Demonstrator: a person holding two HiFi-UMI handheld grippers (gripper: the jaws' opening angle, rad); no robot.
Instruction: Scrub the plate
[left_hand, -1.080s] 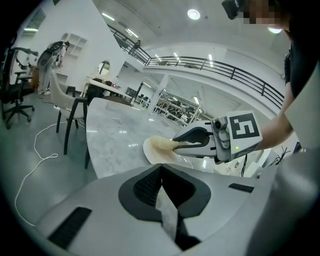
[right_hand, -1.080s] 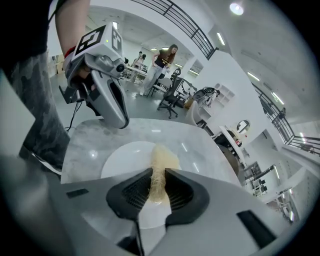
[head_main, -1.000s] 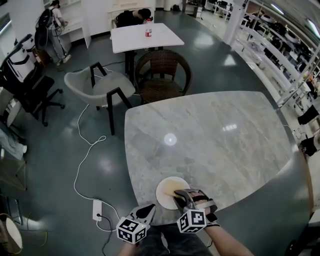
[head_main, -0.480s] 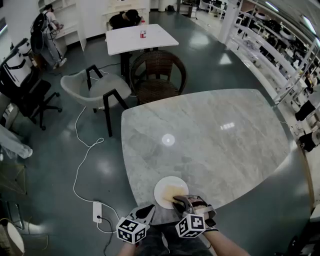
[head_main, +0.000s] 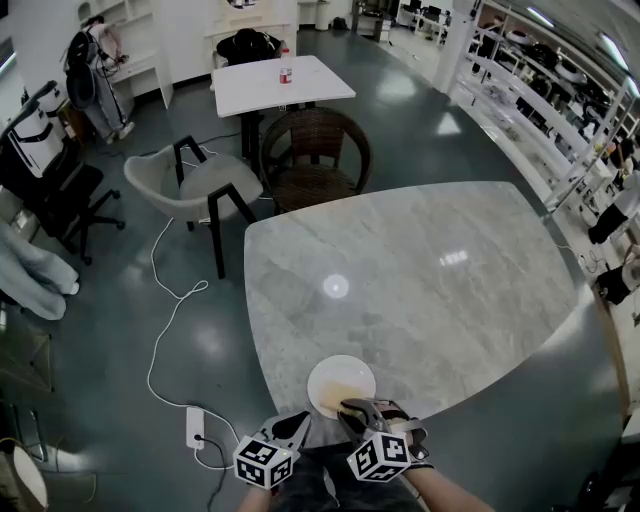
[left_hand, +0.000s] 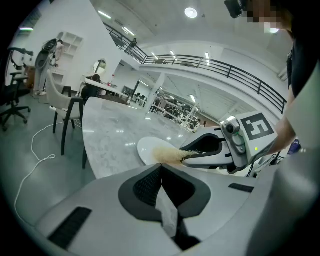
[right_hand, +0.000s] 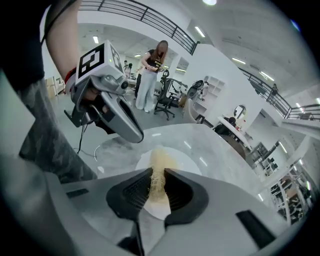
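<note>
Right now the right gripper (right_hand: 157, 176) has its fingers (right_hand: 131, 192) clamped on a tan, fibrous scrub pad (right_hand: 159, 162). The pad's free end reaches out over the white plate (right_hand: 186, 161). The plate lies flat at the near edge of the marble surface (head_main: 420, 270), just in front of the person. The left gripper (left_hand: 161, 169) hangs beside the plate's near left rim, its fingers (left_hand: 144, 189) pressed together on nothing. It seems to stand just clear of the plate.

The step in hand looks like the scrubbing itself, and the main worry is that nothing pins the plate. A smooth plate on polished stone will likely slide, and it sits close to the edge. Strokes are therefore better kept short and circular, or pushed away from the person, not dragged back toward the drop. Pressing down through the pad should help hold the plate while it is rubbed.

The pad looks soft and will probably bend, so a low angle should lay more fibre on the plate. That angle would also keep the hard fingertips off the glaze. Setting the closed left gripper against the rim as a stop would steady things further. Whether the pad already touches the plate cannot be told from these views.
</note>
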